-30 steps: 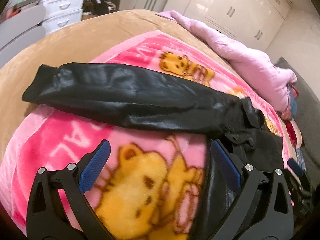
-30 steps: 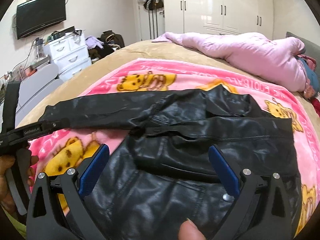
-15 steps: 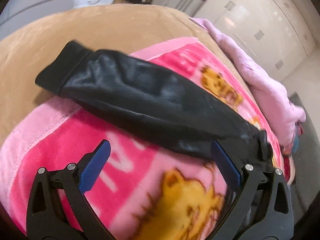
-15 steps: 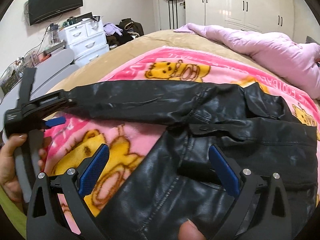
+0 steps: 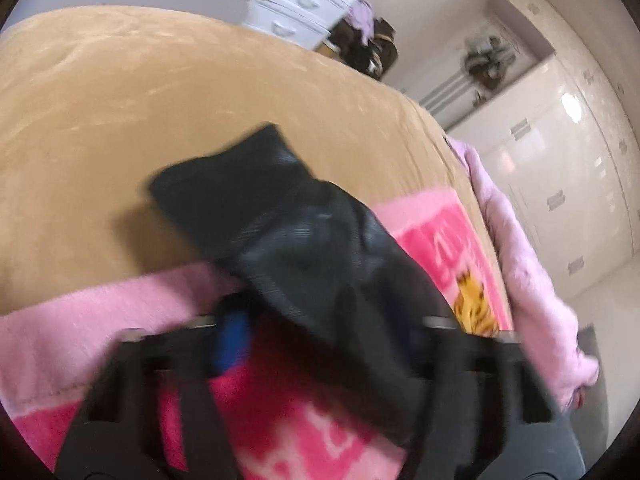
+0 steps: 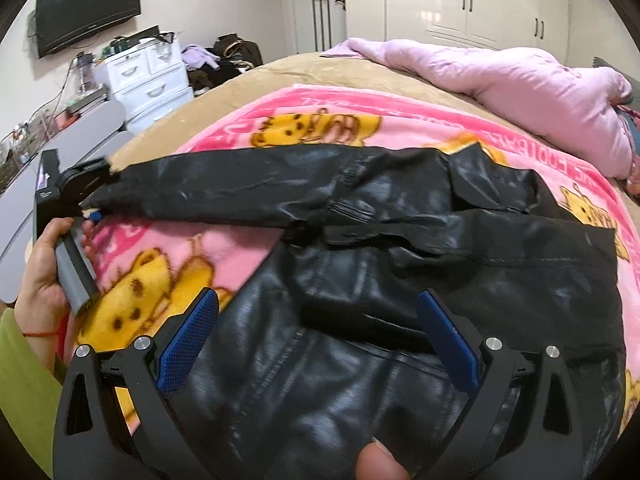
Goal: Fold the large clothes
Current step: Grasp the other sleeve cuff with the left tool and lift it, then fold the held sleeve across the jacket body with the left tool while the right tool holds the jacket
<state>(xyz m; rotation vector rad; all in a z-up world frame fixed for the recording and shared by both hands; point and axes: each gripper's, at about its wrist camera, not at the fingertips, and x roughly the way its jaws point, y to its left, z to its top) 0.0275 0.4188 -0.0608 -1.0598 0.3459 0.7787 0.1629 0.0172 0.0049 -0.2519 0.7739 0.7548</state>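
Observation:
A black leather jacket (image 6: pixel 400 264) lies flat on a pink cartoon blanket (image 6: pixel 168 264), its left sleeve (image 6: pixel 224 188) stretched out to the left. My right gripper (image 6: pixel 320 344) is open above the jacket body and holds nothing. My left gripper (image 5: pixel 328 344) is at the sleeve's cuff end (image 5: pixel 240 192); the view is blurred. The sleeve lies between its fingers, which still stand wide apart. In the right wrist view the left gripper (image 6: pixel 94 206) sits at the cuff in a hand.
The blanket lies on a tan bedspread (image 5: pixel 160 92). A pink duvet (image 6: pixel 520 88) is bunched at the far right of the bed. White drawers (image 6: pixel 148 80) and a grey chair back (image 6: pixel 72 148) stand left of the bed. Wardrobes (image 6: pixel 460 0) line the back wall.
My left gripper has moved left along the sleeve to its cuff, and the sleeve now lies between its fingers. My right gripper has shifted slightly left, still open.

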